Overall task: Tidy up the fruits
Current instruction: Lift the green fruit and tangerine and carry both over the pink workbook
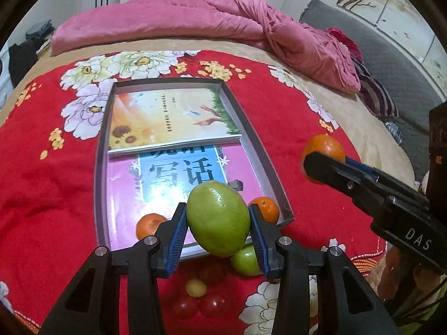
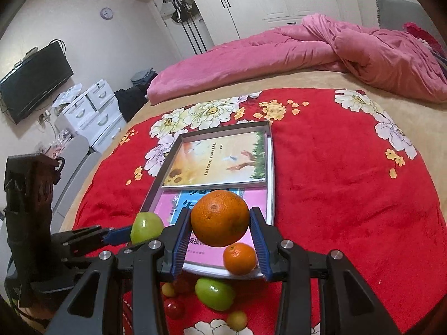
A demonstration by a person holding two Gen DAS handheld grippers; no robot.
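My left gripper (image 1: 218, 231) is shut on a large green fruit (image 1: 218, 217) and holds it above the near end of a grey tray (image 1: 104, 128). My right gripper (image 2: 220, 237) is shut on a big orange (image 2: 220, 222), also over the tray's near end (image 2: 272, 167). Two small oranges (image 1: 149, 224) (image 1: 265, 209) lie in the tray's near corners. A second green fruit (image 1: 245, 261) lies on the red blanket just before the tray, and shows in the right wrist view (image 2: 214, 293). Small red and yellow tomatoes (image 1: 204, 298) lie beside it.
Two books (image 1: 170, 117) (image 1: 178, 178) line the tray floor. The red flowered blanket (image 1: 42, 181) covers the bed. A pink quilt (image 1: 195, 19) is heaped at the far side. A white drawer unit (image 2: 92, 114) and television (image 2: 33, 83) stand to the left.
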